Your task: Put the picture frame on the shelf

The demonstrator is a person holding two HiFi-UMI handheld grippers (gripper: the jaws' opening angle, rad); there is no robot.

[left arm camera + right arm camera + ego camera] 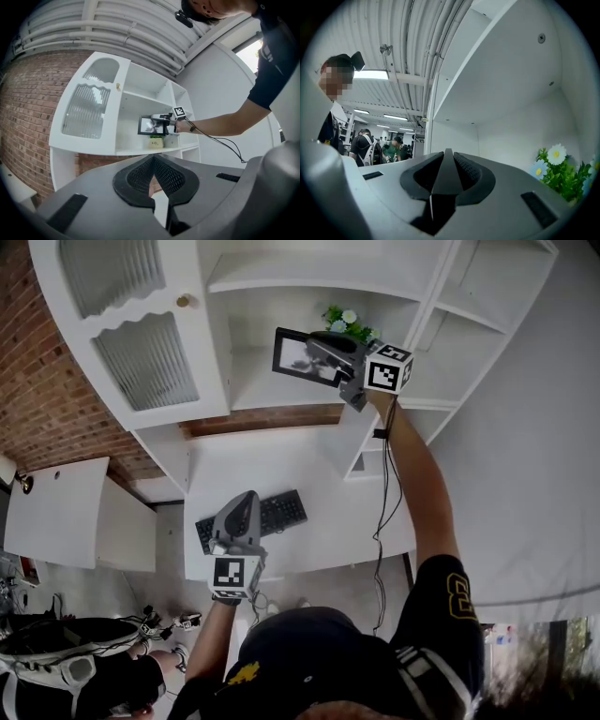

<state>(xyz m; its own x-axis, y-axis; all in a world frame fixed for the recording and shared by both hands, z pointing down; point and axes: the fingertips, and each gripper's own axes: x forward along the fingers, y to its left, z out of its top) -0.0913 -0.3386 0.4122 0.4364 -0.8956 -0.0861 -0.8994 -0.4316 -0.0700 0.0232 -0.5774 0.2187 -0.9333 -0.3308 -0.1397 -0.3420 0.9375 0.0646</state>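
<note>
Holding the picture frame [298, 356] in my right gripper [328, 360], I hide part of the flowers [348, 322]; my left gripper [246, 505] is closed, empty.

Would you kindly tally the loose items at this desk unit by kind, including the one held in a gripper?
picture frame: 1
potted flowers: 1
keyboard: 1
Total: 3

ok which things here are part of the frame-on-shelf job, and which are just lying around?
Job: picture frame, gripped in right claw; shelf.
Lying about: keyboard on the desk; potted flowers on the shelf; left claw, holding nothing.
</note>
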